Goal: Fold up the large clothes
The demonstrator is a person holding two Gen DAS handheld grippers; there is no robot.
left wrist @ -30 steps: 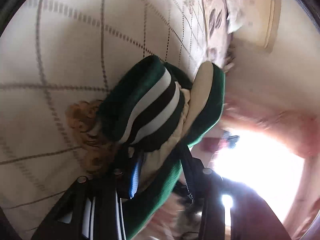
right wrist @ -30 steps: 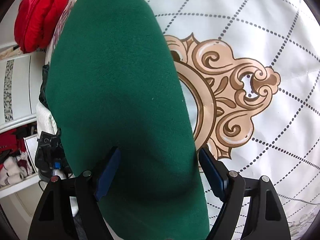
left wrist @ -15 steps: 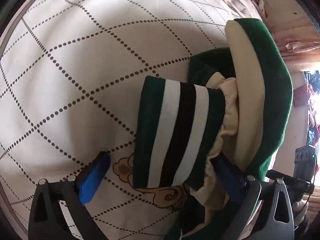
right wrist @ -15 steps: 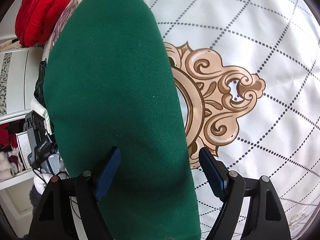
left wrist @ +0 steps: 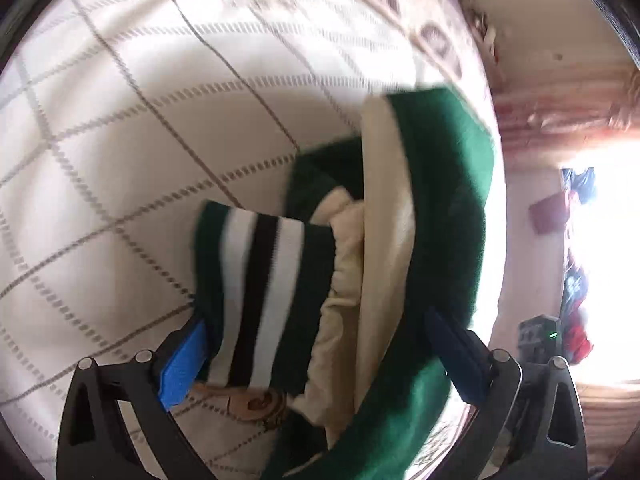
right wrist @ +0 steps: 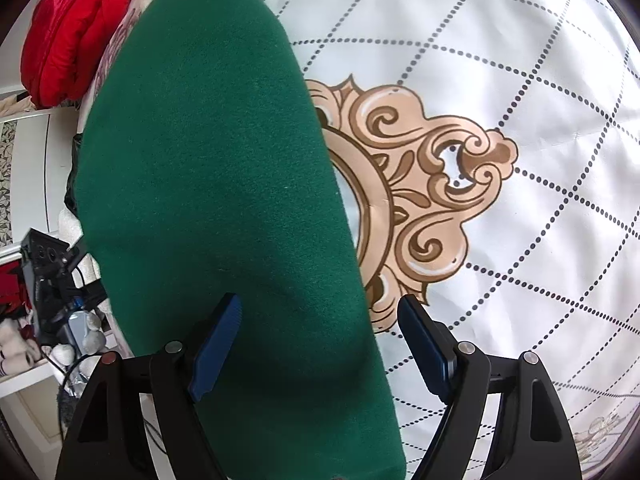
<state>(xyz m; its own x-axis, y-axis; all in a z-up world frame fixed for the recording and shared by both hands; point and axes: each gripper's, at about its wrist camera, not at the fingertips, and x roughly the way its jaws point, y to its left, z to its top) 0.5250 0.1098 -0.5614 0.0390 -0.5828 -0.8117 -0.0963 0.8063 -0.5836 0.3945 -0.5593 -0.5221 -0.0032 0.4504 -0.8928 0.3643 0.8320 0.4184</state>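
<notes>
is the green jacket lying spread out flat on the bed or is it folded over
Folded over, not flat. The green jacket is doubled so its cream lining shows, and the striped cuff lies on top.

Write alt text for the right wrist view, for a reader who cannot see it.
A thick green garment lies on a white bedsheet with dotted diamond lines and a tan scroll ornament. The right gripper is open, one blue pad over the green fabric, the other over the sheet. A red jacket sits at the upper left.

Left tool (left wrist: 320,356) jaws spread, apparently gripping nothing, right tool (right wrist: 320,344) jaws parted
</notes>
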